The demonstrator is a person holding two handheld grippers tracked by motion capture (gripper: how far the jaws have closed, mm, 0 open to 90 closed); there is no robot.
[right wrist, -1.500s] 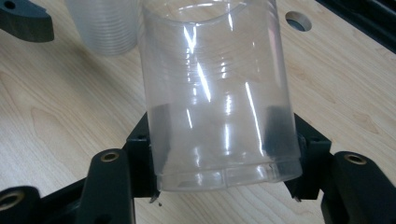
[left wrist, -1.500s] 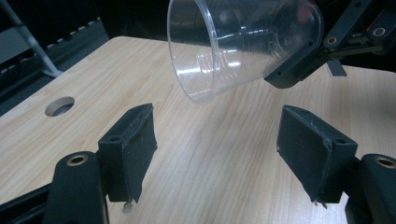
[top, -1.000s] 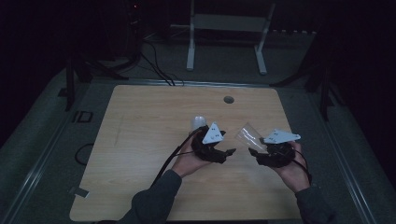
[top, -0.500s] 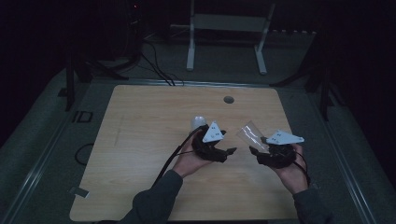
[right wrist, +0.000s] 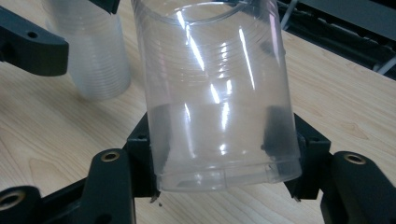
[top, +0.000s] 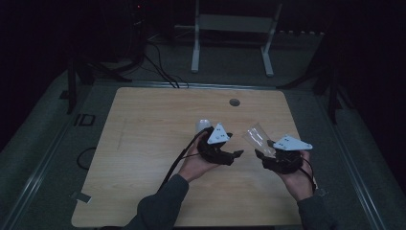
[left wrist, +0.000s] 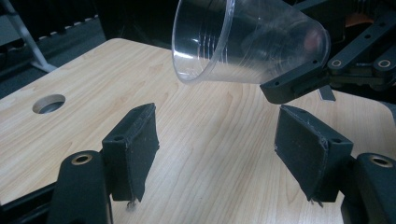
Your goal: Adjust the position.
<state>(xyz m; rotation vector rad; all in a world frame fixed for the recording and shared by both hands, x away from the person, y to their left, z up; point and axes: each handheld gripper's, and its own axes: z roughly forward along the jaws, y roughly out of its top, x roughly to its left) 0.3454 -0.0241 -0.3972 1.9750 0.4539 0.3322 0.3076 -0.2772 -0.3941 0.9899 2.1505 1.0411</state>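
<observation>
Cup stack (top: 203,126) beside left claw (top: 234,155)

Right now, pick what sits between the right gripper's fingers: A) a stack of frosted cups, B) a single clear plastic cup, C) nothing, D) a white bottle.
B: the right gripper has its fingers pressed on the base of a single clear plastic cup, lying tilted.

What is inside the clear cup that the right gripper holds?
The clear cup looks empty; the jaws and wooden table show through its wall. Its rim is cut off.
</observation>
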